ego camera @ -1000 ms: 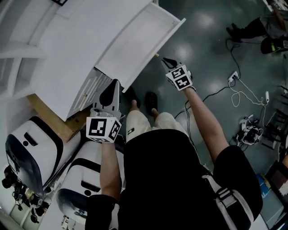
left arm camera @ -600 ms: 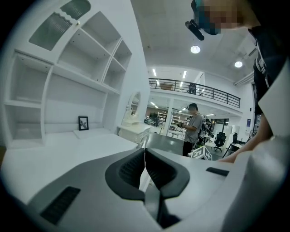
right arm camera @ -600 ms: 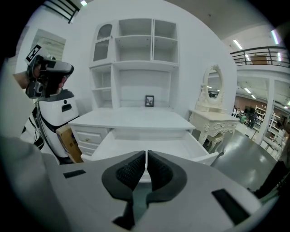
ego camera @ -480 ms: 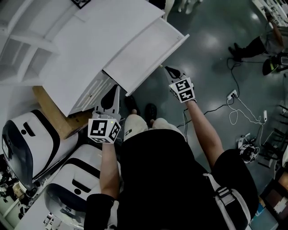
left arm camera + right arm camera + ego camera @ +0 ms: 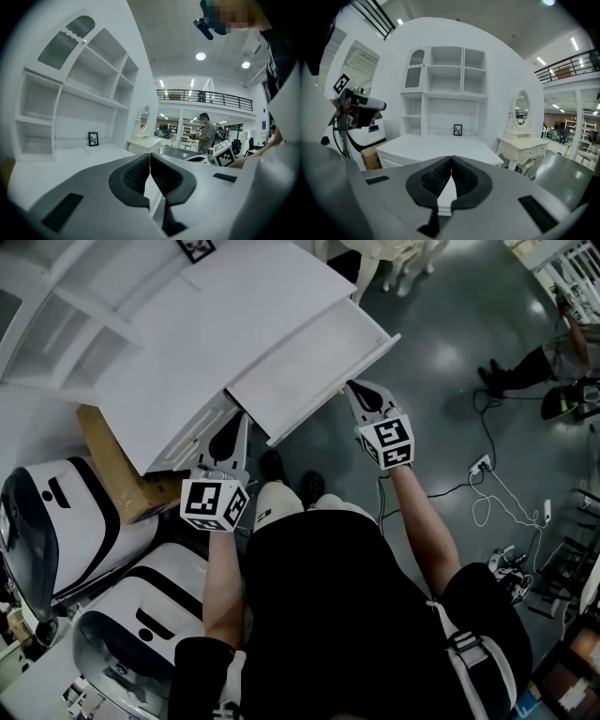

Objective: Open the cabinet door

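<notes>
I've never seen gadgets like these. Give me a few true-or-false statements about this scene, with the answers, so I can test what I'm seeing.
1. The left gripper and the right gripper both have their jaws closed with nothing between them. True.
2. The cabinet door lies shut flat against the white cabinet. False: it stands swung out from the cabinet front.
3. A small framed picture stands on the cabinet's top. True.
4. In the right gripper view, the dressing table with the oval mirror stands left of the cabinet. False: it stands to the cabinet's right.
</notes>
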A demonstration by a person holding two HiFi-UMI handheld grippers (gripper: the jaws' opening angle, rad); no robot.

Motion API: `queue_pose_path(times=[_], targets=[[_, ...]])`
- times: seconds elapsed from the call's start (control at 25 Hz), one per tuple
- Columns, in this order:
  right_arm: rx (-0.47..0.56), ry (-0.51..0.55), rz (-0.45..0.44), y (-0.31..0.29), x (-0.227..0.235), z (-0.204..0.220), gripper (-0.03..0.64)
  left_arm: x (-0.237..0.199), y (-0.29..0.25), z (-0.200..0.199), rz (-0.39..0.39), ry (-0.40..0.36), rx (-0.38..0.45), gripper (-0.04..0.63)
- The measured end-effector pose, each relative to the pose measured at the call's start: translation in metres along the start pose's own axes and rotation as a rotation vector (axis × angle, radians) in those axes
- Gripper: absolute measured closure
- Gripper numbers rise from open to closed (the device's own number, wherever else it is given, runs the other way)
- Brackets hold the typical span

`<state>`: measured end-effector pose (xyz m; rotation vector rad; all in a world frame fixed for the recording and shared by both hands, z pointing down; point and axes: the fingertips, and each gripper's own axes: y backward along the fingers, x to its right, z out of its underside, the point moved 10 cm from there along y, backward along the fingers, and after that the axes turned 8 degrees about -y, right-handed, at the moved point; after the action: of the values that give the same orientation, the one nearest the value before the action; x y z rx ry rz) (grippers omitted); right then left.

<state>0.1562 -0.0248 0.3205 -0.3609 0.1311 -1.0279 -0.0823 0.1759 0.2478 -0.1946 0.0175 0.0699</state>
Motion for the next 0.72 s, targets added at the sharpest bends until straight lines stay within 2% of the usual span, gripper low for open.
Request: queue_pose_path(times=[0.52,0.72], targets=[[0.151,0.0,-0.109,0.014,-0.031,-0.073,0.598,-0.008,0.014,-0.011,-0.068,-0.001,0.054,0.572],[0.193,-0.029,-0.226,0.017,-0.043,-0.093,0.598,-0.01,0.015,-0.015,-0.082,-0.009,0.062,0.572]])
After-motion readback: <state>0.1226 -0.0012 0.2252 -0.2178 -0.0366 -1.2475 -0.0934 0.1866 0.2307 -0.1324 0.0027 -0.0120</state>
